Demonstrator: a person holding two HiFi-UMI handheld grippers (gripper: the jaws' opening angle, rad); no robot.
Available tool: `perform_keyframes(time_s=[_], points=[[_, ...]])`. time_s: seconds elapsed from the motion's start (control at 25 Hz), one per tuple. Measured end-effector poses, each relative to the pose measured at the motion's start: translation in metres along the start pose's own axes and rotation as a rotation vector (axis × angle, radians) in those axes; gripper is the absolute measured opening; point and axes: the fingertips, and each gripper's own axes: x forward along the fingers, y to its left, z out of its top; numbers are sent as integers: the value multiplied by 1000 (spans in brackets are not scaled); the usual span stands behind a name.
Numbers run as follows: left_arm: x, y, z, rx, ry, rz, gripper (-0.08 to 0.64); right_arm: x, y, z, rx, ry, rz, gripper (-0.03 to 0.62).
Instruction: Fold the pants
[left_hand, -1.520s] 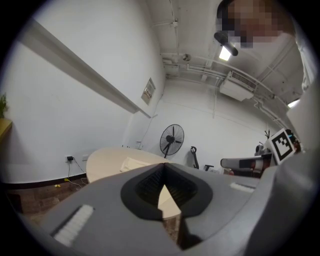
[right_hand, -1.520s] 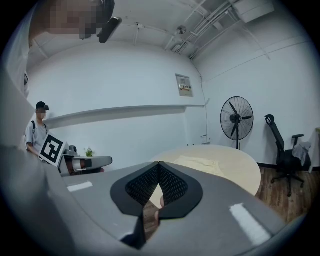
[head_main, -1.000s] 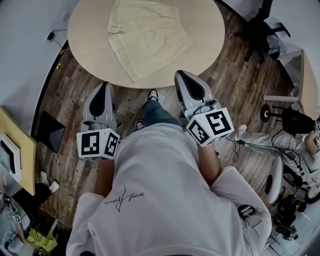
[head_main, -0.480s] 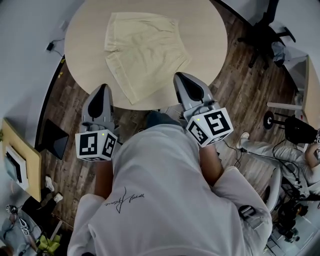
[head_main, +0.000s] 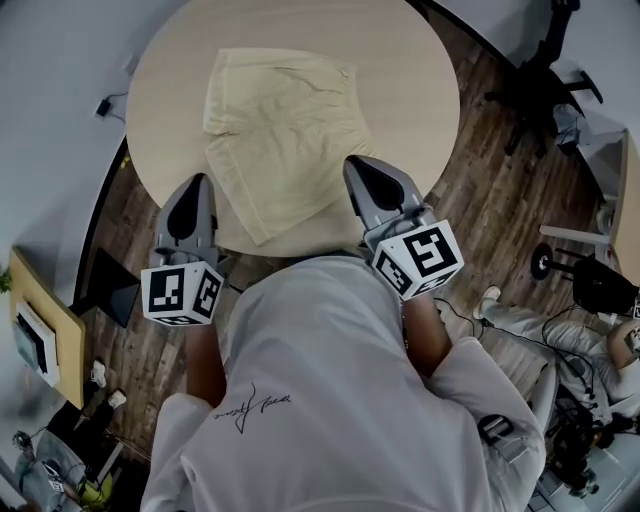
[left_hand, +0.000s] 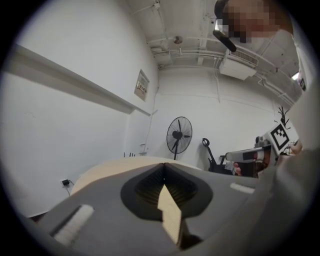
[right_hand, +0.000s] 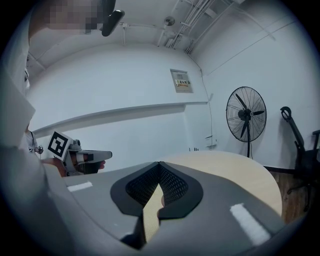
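My left gripper (left_hand: 163, 166) has its fingers (left_hand: 100, 210) squeezed tight together with nothing in them. My right gripper (right_hand: 159, 164) is the same, its fingers (right_hand: 220, 200) pressed shut on only air. I think I have them closed because there is nothing to grab yet. Both point out almost flat, side by side, toward the round surface (head_main: 420, 80) in front of me. From above, the left one sits at the near edge on the left. The right one sits at the near edge on the right, close beside the cloth but not touching it. The pale yellow shorts (head_main: 280, 130) lie spread out flat on the surface, a little crooked. The waist is on the far side, and one leg reaches close to the near edge. Laid flat like that, I guess they are ready for folding, which has not begun. Next, I think, the fingers must open and come down on a cloth edge. The cloth looks thin and floppy, so a pinch might catch only one layer.
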Motion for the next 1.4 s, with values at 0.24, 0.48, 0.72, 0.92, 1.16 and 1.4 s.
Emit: perform_keyframes(time_s=[0.24, 0.48, 0.72, 0.92, 1.16, 1.4], points=[[23, 8, 13, 60, 2, 36, 54, 6, -32, -11, -1, 29, 26, -3], [45, 26, 13, 129, 39, 39, 54, 14, -46, -24, -11, 75, 33, -3], [68, 49, 11, 143, 81, 10, 54, 29, -61, -31, -24, 115, 25, -3], [87, 75, 8, 175, 122, -20, 54, 50, -70, -34, -43, 141, 0, -3], [117, 96, 8, 250, 159, -65, 54, 76, -83, -35, -87, 179, -26, -3], [148, 109, 3, 328, 219, -136, 54, 101, -91, -38, -129, 224, -16, -3]])
